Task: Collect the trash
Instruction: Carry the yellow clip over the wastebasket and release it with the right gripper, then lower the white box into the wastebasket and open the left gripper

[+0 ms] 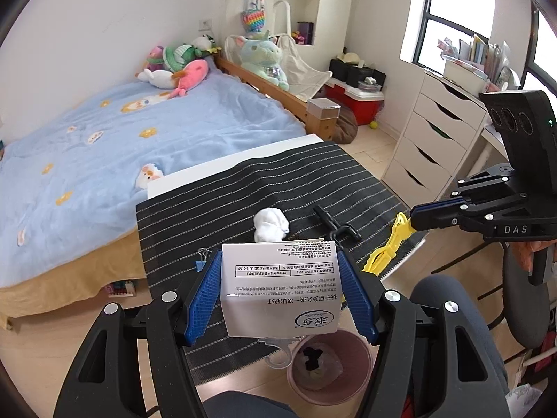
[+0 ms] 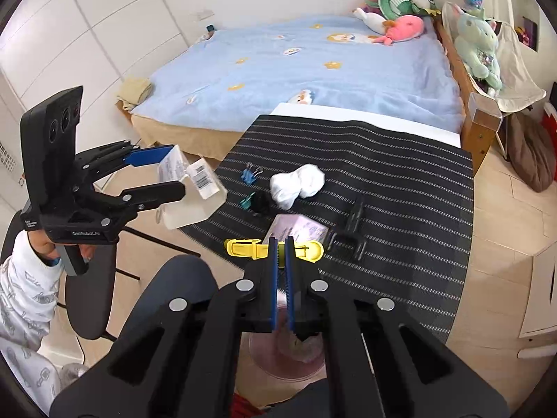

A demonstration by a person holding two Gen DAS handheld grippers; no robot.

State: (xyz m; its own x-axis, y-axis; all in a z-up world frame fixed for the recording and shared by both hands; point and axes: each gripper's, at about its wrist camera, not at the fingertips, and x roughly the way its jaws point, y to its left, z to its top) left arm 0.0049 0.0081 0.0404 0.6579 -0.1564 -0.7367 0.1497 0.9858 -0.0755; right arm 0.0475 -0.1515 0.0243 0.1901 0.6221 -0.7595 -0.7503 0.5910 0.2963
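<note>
white printed box [image 1: 280, 285] clamped in left tool [image 1: 280, 291], yellow clip [image 2: 275, 248] pinched in right tool [image 2: 280, 244]

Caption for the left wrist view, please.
Left hand-held gripper holds a white printed package above the pink bin, striped mat beyond.

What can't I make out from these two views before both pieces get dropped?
- Pink bin: contents dark and blurred; in the right wrist view the right gripper covers it.
- White package: hides the mat behind it in the left wrist view.
- Yellow clip: middle hidden by fingers.
</note>
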